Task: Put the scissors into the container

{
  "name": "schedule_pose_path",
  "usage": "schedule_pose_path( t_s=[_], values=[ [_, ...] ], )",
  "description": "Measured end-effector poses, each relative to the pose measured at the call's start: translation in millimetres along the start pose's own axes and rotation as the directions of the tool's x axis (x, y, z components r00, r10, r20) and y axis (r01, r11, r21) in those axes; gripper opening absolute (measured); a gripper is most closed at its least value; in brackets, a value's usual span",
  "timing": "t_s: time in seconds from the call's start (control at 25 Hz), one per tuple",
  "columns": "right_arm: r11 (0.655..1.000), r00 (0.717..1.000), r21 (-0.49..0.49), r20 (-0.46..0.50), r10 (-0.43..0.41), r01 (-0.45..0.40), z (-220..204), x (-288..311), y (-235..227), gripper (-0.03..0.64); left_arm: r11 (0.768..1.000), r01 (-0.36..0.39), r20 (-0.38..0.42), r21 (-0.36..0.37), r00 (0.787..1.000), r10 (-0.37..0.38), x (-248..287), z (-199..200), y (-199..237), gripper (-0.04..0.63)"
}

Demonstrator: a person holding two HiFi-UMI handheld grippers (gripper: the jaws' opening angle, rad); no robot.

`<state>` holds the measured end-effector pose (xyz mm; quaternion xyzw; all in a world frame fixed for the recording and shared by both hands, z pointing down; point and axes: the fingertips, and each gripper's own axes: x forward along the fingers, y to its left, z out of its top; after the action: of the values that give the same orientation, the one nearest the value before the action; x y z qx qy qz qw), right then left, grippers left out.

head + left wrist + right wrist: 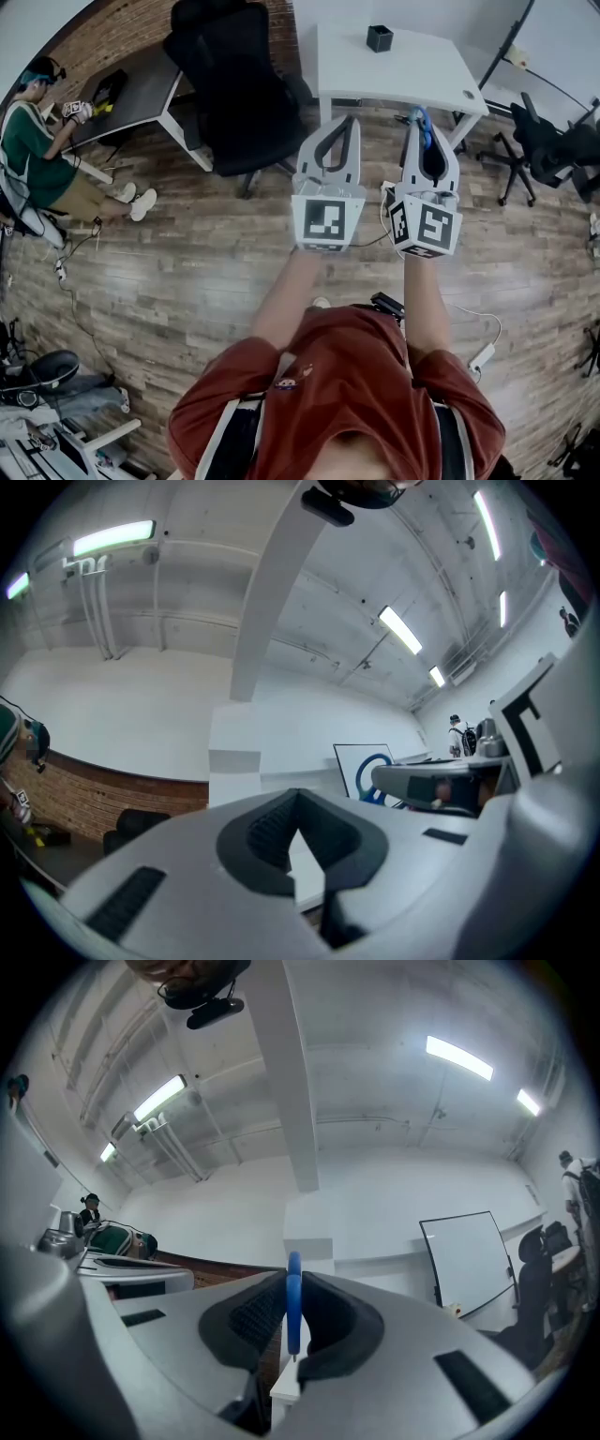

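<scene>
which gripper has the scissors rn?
The right gripper: its jaws are clamped on the blue scissors. The left gripper is shut with nothing between its jaws.

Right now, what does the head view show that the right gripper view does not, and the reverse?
Only the head view shows the black container. Only the right gripper view shows the ceiling lights and a whiteboard. Both show the right gripper shut on the blue scissors, with the left gripper beside it.
</scene>
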<state>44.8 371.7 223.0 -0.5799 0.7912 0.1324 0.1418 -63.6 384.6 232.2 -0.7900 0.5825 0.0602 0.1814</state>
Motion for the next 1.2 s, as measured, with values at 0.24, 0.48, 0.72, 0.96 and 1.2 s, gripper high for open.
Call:
schedule_pose_path(
  t_s=[0.24, 0.48, 0.72, 0.96, 1.2],
  values=[
    [1.000, 1.000, -0.003, -0.001, 0.003, -0.003, -7.2, 9.6, 28.0, 0.055, 1.000, 0.001, -0.017, -0.004, 1.000, -0.001, -9.1, -13.3, 28.2, 0.012],
    [1.000, 1.000, -0.003, -0.015, 0.023, -0.023, -15.7, 26.2, 47.1, 0.055, 1.000, -0.002, -0.025, -0.010, 1.000, 0.001, -5.3, -22.6, 49.6, 0.012],
    [1.000, 1.000, 0.004, -0.016, 0.003, -0.002, -27.9, 39.6, 23.7, 0.055, 1.000, 0.011, -0.034, -0.025, 0.999, -0.012, 19.2, -36.5, 41.5, 0.012],
    [1.000, 1.000, 0.005, -0.026, -0.017, 0.017, -46.0, 65.5, -5.7, 0.055, 0.999, 0.021, -0.014, -0.043, 1.000, -0.021, 58.0, -46.9, 31.9, 0.012],
    [0.999, 0.999, 0.022, -0.024, -0.036, 0.036, -61.9, 100.6, -46.0, 0.055, 0.998, 0.022, -0.025, -0.065, 0.999, -0.024, 109.7, -60.0, 22.2, 0.012]
  ],
)
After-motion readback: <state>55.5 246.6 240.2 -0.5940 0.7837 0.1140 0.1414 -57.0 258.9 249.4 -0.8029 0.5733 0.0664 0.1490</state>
